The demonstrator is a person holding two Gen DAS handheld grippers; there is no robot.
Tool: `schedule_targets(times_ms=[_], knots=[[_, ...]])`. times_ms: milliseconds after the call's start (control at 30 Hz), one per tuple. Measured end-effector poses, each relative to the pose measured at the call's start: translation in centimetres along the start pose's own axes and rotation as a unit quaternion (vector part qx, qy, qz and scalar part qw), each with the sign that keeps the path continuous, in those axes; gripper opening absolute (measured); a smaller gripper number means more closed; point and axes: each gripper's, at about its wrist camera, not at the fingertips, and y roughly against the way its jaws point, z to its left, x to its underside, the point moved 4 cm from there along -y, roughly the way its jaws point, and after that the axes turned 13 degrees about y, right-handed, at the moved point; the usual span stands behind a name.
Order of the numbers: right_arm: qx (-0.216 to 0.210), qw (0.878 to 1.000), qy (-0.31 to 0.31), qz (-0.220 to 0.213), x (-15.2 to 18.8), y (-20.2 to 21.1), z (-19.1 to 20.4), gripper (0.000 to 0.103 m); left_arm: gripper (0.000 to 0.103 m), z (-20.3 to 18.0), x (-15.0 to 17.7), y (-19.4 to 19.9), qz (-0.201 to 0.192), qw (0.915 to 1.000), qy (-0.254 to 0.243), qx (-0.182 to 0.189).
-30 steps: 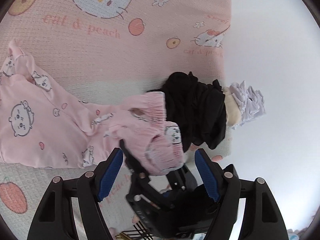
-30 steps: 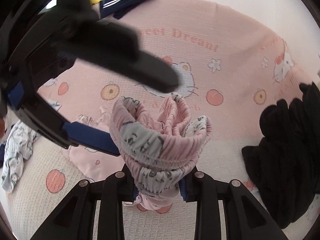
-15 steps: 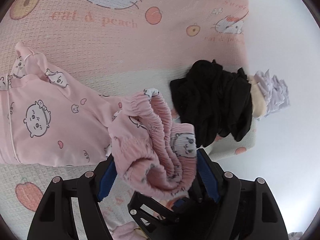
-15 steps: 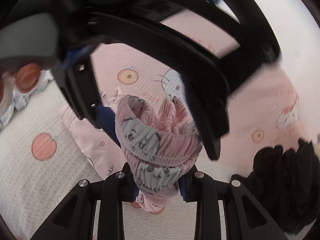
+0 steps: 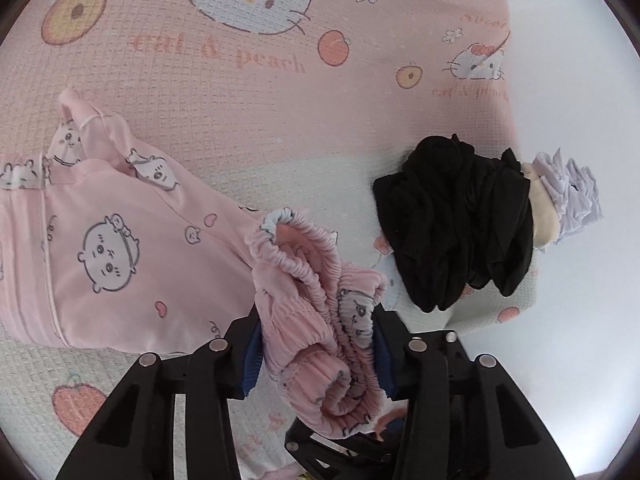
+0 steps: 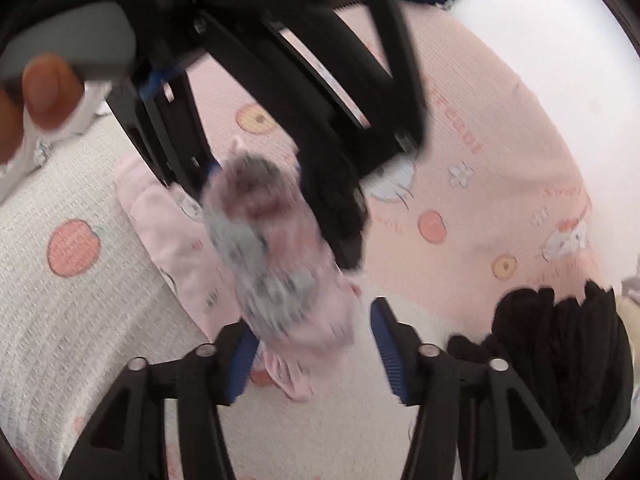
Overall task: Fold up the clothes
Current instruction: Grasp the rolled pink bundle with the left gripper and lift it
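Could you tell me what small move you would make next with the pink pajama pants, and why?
Probably draw the right tongs clear. Their jaws stand open around the bunched waistband of the pink pajama pants, while the left tongs are shut on that elastic band. The pants look handed over, with the rest lying on the blanket, so the right is free to take another part for spreading them flat.

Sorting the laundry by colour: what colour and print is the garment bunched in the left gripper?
Pink pajama garment with small cartoon animal faces; clearest in the left wrist view.
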Motion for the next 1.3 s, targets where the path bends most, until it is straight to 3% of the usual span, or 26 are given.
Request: schedule_targets(times_ms=[233,433,567,667,867,1133,1300], knots=[[-0.039,0.996,-0.079,0.028,2.2,-0.4,-1.0,0.055,0.042,0.6,-0.4,0.1,-0.004,0.9999,0.007,-0.010],[-0.072,0.991,-0.110,0.000,3.1,-1.5,-1.9,0.055,0.042,1.1,-0.6,0.2,-0.005,0.9997,0.015,-0.016],[-0.079,0.988,-0.132,0.009,3.0,-2.9,-2.1,0.055,0.042,1.2,-0.8,0.4,-0.009,0.9997,0.015,-0.016],[-0.090,0.985,-0.145,-0.021,2.2,-2.4,-2.6,0.036,0.042,1.5,-0.9,0.7,-0.012,0.9997,0.012,-0.019],[-0.083,0.991,-0.100,-0.025,-0.3,-1.6,-2.1,0.026,0.042,1.9,-1.3,1.5,-0.023,0.9995,0.001,-0.020],[-0.095,0.991,-0.087,-0.033,-3.6,-1.3,-2.5,0.026,0.042,3.1,-2.4,4.6,-0.059,0.9981,0.015,0.012],[-0.109,0.991,-0.073,-0.038,-5.7,-1.2,-1.5,0.026,0.042,4.0,-2.8,6.7,-0.087,0.9961,0.007,0.004]])
